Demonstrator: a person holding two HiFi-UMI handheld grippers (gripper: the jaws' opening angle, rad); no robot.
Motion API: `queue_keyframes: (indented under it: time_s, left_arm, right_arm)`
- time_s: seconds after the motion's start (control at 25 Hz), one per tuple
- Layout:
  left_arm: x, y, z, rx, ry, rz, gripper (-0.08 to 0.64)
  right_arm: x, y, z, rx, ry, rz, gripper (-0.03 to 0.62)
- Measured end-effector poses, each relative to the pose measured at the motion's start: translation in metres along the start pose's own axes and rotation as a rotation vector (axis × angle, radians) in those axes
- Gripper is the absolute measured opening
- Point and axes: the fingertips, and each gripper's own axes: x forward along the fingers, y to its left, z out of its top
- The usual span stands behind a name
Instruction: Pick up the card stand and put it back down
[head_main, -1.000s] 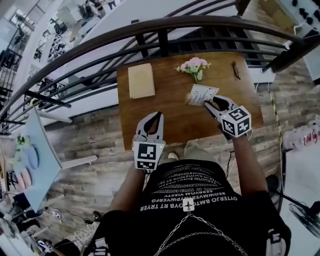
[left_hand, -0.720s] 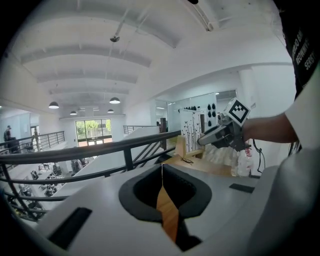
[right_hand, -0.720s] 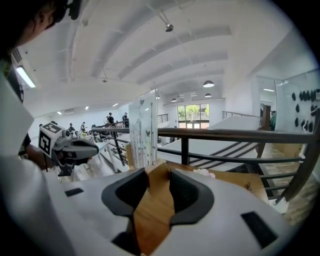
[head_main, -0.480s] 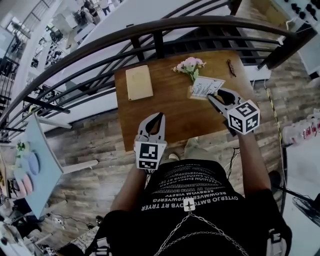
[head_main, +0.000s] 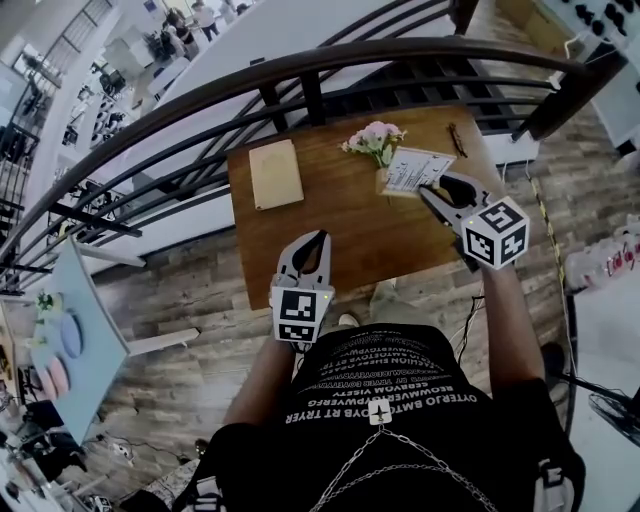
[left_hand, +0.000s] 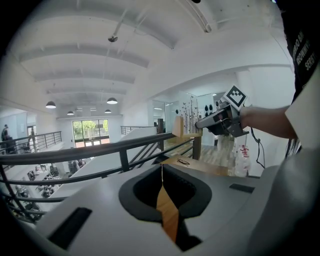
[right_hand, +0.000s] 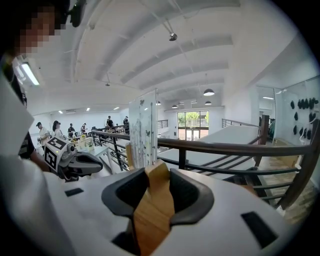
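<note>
Grip check: right gripper (head_main: 430, 190) is clamped on the card stand (head_main: 403, 175) by its wooden base, card upright. Stand hangs above the table (head_main: 330, 240), toward its far right corner, near flowers (head_main: 373, 140). Left gripper (head_main: 318, 240) jaws together, empty, over near edge.

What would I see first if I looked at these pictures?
The right gripper, clamped on the card stand, holds it in the air over the wooden table. Beside it sit pink flowers, and the left gripper hangs shut and empty near the table's front edge.
</note>
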Motion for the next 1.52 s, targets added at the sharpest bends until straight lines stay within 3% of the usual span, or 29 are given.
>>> queue_keyframes:
  time_s: [0.4, 0.8, 1.16, 1.52]
  left_arm:
    - [0.022, 0.002, -0.001, -0.009, 0.038, 0.010, 0.029]
    - [0.063, 0.002, -0.005, -0.020, 0.090, 0.011, 0.029]
    - [0.101, 0.002, -0.005, -0.029, 0.128, 0.007, 0.029]
    - [0.115, 0.029, -0.020, -0.061, 0.180, 0.089, 0.029]
  right_arm:
    - [0.033, -0.008, -0.032, 0.053, 0.035, 0.057, 0.152]
    - [0.072, -0.030, -0.091, 0.104, 0.104, 0.080, 0.152]
    - [0.110, -0.042, -0.146, 0.085, 0.165, 0.106, 0.152]
    - [0.160, -0.044, -0.210, 0.053, 0.235, 0.140, 0.152]
